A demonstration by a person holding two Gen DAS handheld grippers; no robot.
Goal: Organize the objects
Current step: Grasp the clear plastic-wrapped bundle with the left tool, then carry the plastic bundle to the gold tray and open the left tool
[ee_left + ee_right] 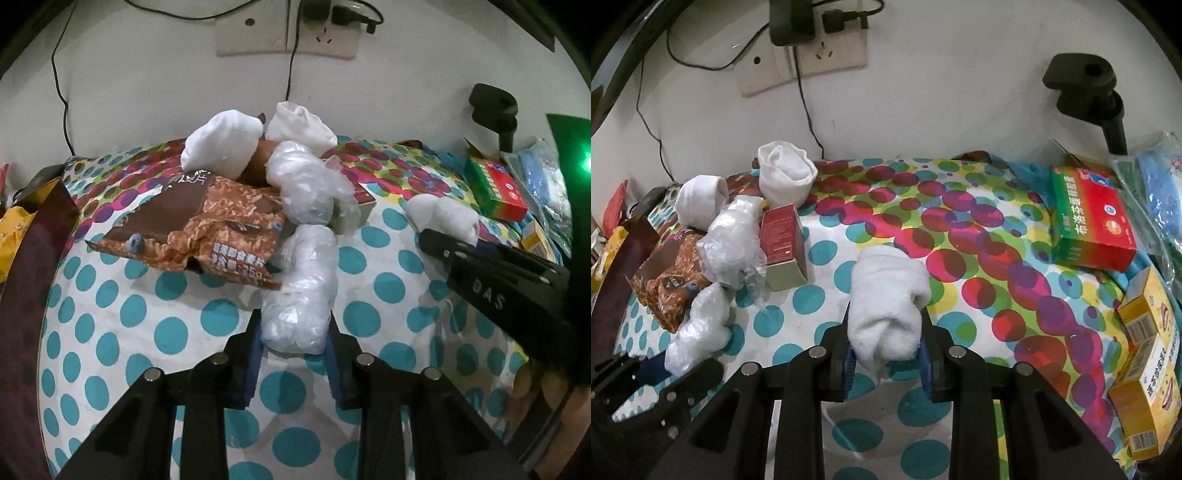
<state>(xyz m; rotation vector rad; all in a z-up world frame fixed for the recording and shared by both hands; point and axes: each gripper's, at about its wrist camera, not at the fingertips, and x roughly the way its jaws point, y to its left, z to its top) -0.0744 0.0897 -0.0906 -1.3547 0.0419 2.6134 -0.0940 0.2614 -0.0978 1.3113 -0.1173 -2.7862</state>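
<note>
My left gripper (294, 332) is shut on a clear plastic bundle (299, 291) that rests on the dotted cloth (147, 314); the bundle also shows in the right wrist view (698, 328). My right gripper (885, 332) is shut on a rolled white sock (886, 302), seen in the left wrist view (443, 218) too. A second plastic bundle (310, 184), a brown snack bag (207, 229), a red-gold box (783, 247) and two more white socks (221, 147) (301, 125) lie in a pile at the back.
A green-red medicine box (1089, 225), yellow boxes (1148, 362) and blue plastic packs (1160, 188) lie at the right. A dark red box (33, 258) stands at the left. A wall with sockets (812, 59) and cables is behind. A black clamp (1086, 88) sits at the back right.
</note>
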